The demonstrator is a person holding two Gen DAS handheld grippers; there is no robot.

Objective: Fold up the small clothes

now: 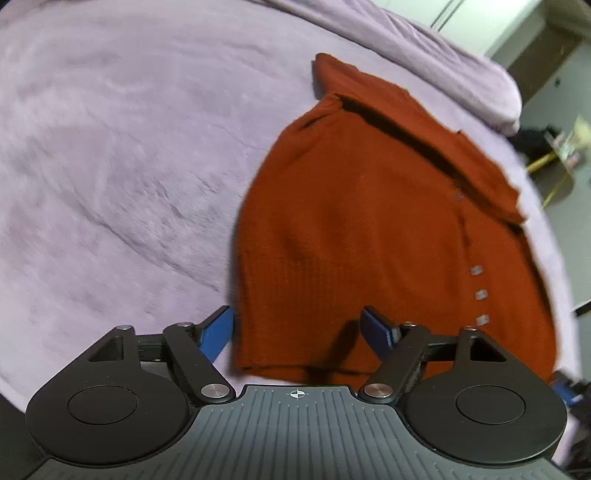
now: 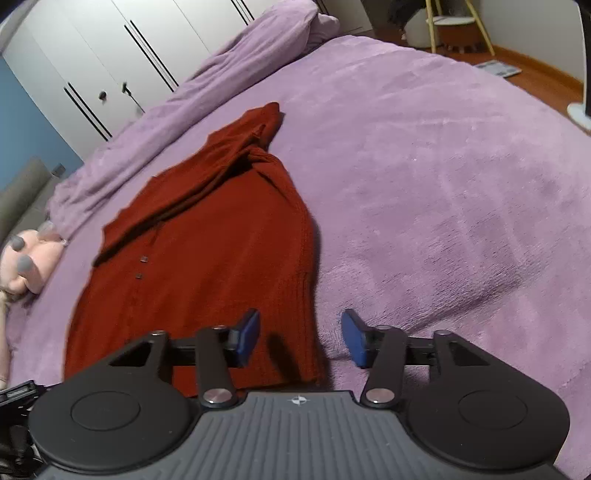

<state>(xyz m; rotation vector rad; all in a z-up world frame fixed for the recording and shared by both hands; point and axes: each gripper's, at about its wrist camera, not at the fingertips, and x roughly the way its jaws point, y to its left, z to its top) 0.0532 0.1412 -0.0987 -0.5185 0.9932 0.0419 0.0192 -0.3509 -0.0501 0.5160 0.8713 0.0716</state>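
A rust-red knit cardigan point(image 1: 369, 229) with small grey buttons lies flat on the purple bed cover point(image 1: 110, 166), a sleeve folded across its far part. My left gripper point(image 1: 299, 328) is open and empty, its blue fingers astride the garment's near left hem corner, just above it. In the right wrist view the same cardigan point(image 2: 207, 251) lies left of centre. My right gripper point(image 2: 299, 336) is open and empty over the near right hem corner, one blue finger above the cloth, the other above the cover point(image 2: 443, 184).
A rolled purple blanket point(image 2: 207, 92) lies along the far side of the bed. White wardrobe doors point(image 2: 92, 55) stand behind it. A hand with grey nails point(image 2: 26, 258) shows at the left edge. A yellow-legged stool point(image 2: 458, 26) stands on the floor beyond the bed.
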